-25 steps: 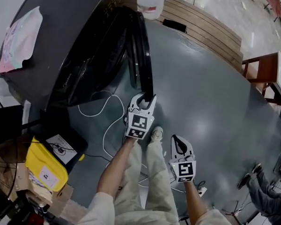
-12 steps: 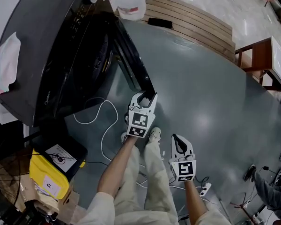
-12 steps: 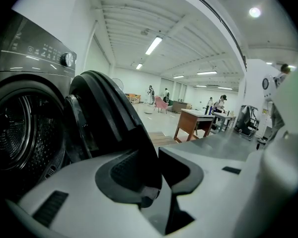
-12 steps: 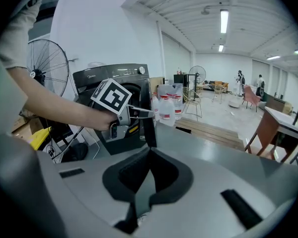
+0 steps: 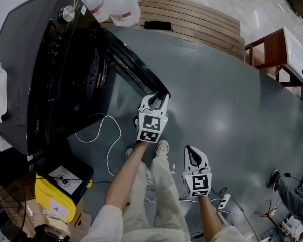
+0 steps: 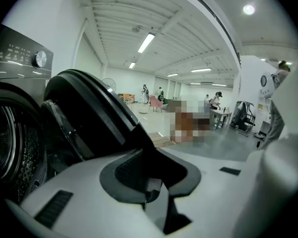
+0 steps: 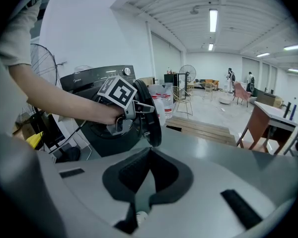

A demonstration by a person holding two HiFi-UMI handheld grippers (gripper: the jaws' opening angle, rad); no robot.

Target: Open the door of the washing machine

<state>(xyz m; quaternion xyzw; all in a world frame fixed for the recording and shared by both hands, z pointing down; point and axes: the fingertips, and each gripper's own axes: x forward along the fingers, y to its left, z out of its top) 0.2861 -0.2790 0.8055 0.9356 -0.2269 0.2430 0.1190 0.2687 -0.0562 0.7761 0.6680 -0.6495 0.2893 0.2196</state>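
Left gripper (image 5: 159, 98) clamps the edge of the half-open door (image 5: 131, 67), jaws just having narrowed onto it; right gripper (image 5: 192, 154) hangs apart, jaws together, empty

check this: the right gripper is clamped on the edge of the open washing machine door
No: the left gripper, jaws just closed further with that edge between them, is clamped on the edge of the open washing machine door. The head view shows it.

The left arm (image 5: 122, 181) reaches forward, the left gripper (image 5: 157, 99) tilted downward; its jaws have just been closing, and they pinch the edge of the door (image 5: 136, 68) between them. The right gripper (image 5: 191, 152) hangs nearer the body; jaws together, empty.
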